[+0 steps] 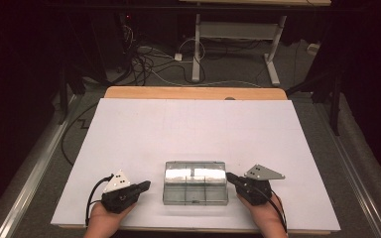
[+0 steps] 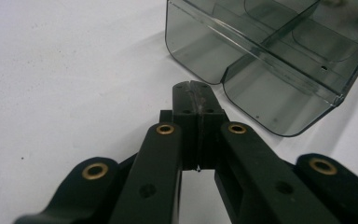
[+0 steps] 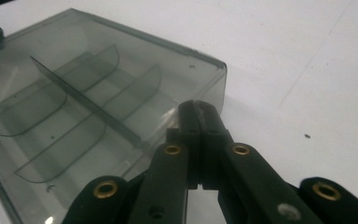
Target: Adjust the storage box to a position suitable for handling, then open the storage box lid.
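One clear divided box [image 1: 195, 189], two closed grippers flanking.

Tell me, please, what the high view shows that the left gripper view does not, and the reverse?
High view alone: both hands, the right gripper, the wooden table edge, and floor cables. Left gripper view alone: the left gripper close up, jaws pressed together, empty, and the box's inner dividers. Both: the clear compartment box on the white surface.
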